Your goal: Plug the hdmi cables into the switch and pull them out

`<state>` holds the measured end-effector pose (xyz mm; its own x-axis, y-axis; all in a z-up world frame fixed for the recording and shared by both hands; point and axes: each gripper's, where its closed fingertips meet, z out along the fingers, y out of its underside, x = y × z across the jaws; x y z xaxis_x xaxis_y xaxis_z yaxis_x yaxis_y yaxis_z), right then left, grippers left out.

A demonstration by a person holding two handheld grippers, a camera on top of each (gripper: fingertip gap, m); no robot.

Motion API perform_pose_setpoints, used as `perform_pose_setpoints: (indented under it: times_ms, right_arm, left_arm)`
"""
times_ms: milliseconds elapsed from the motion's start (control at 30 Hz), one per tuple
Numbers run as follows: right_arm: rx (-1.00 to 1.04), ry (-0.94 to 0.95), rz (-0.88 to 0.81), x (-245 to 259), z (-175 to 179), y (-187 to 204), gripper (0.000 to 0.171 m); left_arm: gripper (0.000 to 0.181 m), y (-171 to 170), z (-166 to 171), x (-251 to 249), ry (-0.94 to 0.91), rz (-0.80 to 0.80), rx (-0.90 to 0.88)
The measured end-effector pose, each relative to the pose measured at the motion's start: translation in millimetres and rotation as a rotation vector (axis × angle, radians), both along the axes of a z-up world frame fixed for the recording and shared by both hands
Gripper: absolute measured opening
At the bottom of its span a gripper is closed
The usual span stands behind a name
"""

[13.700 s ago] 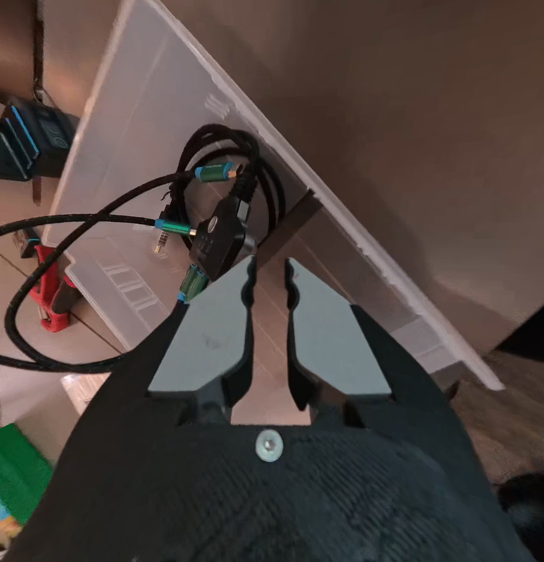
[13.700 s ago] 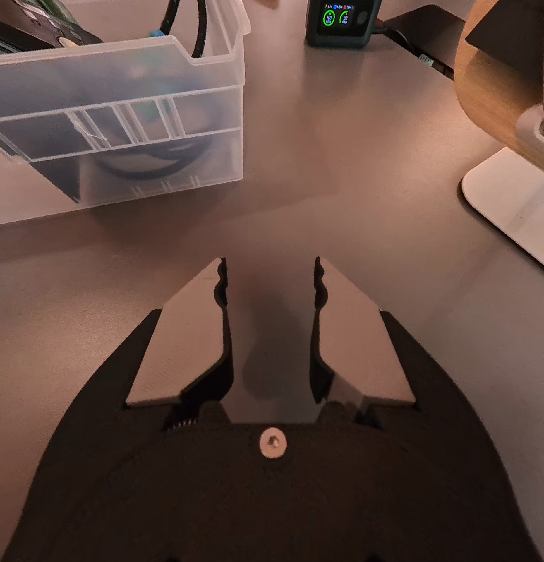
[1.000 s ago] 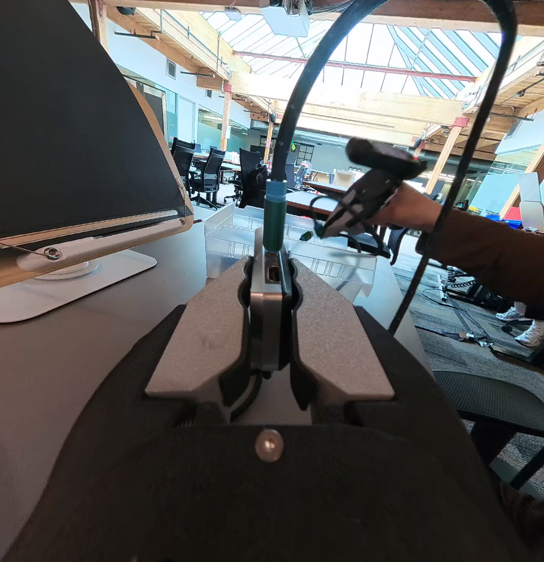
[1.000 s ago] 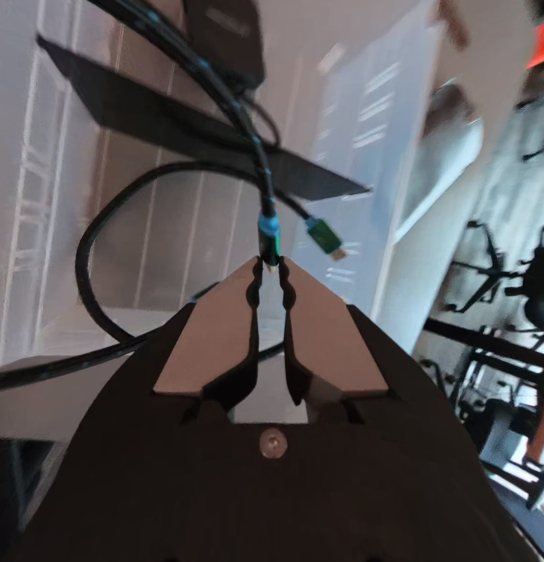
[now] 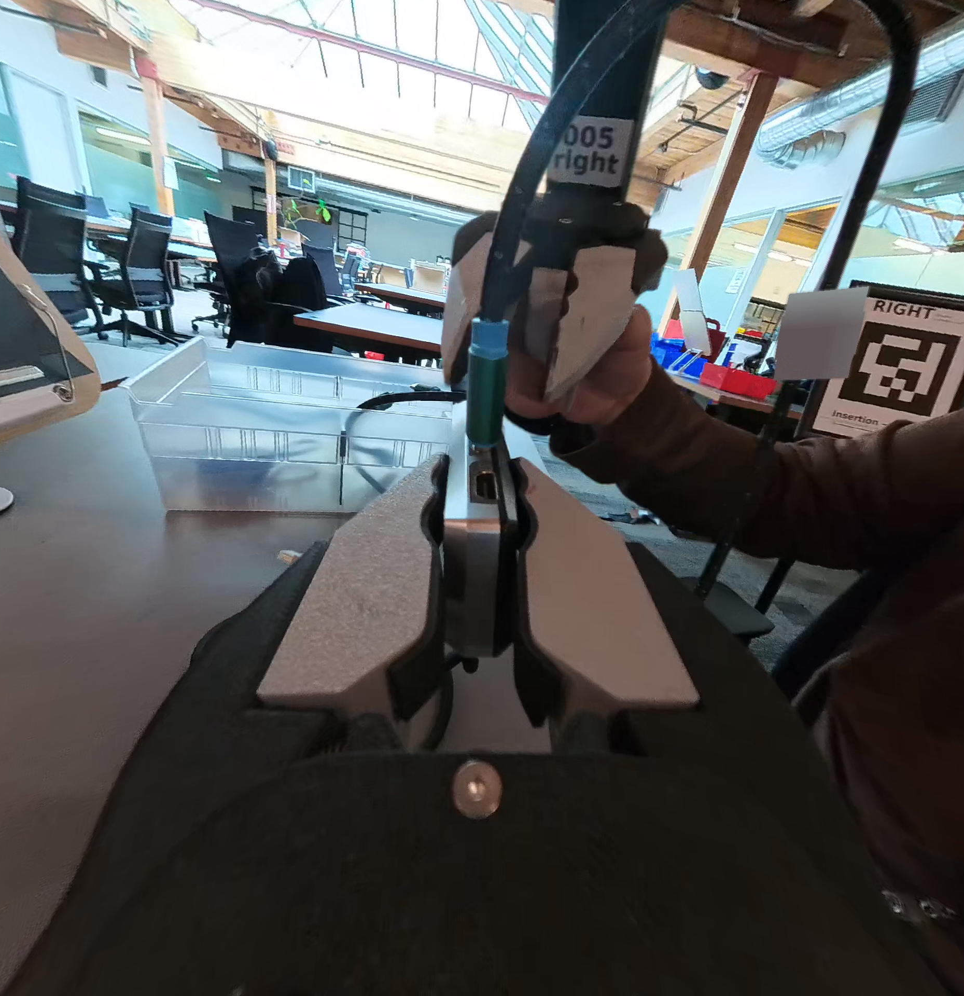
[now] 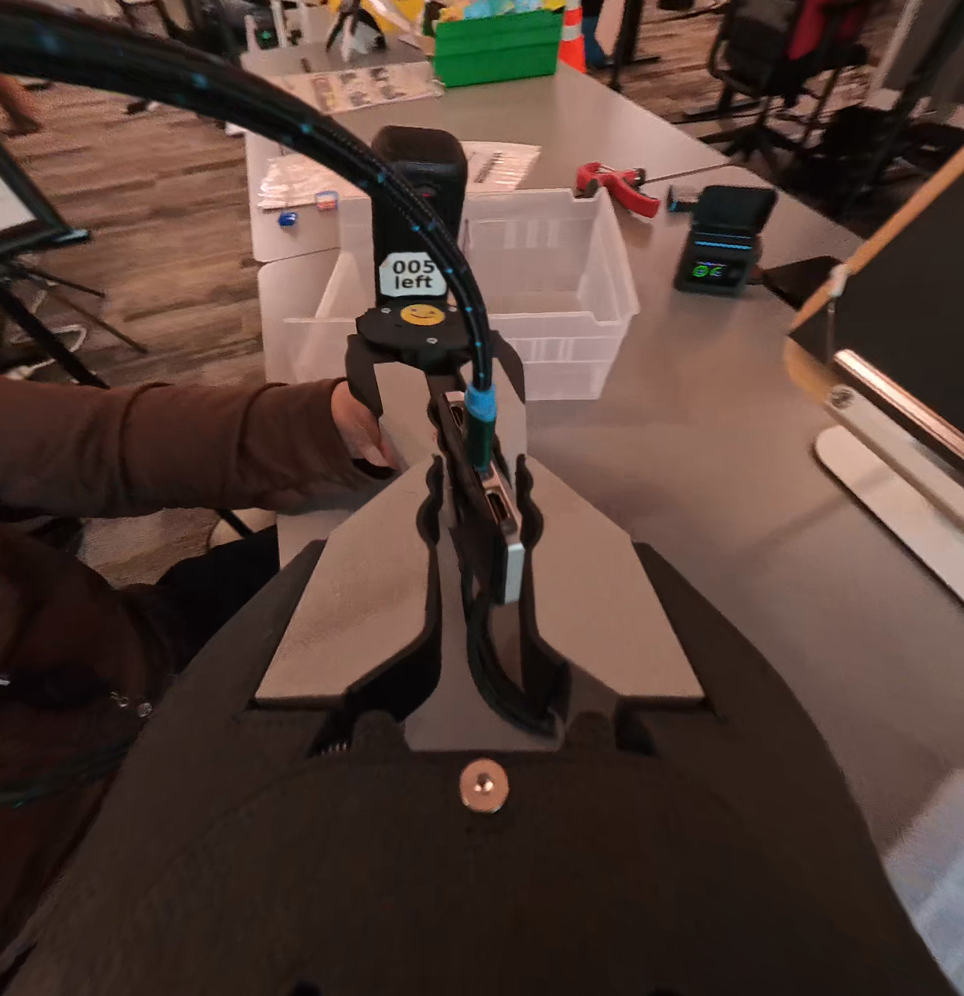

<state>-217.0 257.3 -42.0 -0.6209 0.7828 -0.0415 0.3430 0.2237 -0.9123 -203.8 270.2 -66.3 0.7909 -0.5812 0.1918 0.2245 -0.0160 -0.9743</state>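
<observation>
Bare table [image 5: 91, 566] lies open to the left; clear bin [image 5: 285, 431] blocks ahead; braided cable [image 6: 307, 135] arches overhead; monitor base [image 6: 900, 501] flanks.

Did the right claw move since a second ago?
Yes. It was farther off, over the right end of the clear tray; now the right claw is nearer, in front of the tray, beside the green plug in the switch.

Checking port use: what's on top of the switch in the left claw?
Atop the switch, a green HDMI plug stands plugged in, one empty port beside it. Its depth is hidden inside the socket.
</observation>
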Motion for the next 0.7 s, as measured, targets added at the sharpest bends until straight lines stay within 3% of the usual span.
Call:
perform_pose_setpoints:
  times_ms: [67,400,700]
  right_arm:
    - [0.007,-0.007,0.034,-8.4,-7.2,-6.2,0.008]
    - [0.008,-0.006,0.121,-20.7,-14.3,-8.4,0.008]
    - [-0.143,0.119,-0.016,-39.5,-11.9,-4.7,0.006]
  left_arm:
    - [0.020,0.0,0.1,-0.7,-0.007,-0.003,-0.002]
    - [0.020,2.4,-2.1,-11.1,-0.041,0.030,-0.030]
    - [0.020,3.1,-2.3,-30.5,-0.127,0.086,-0.065]
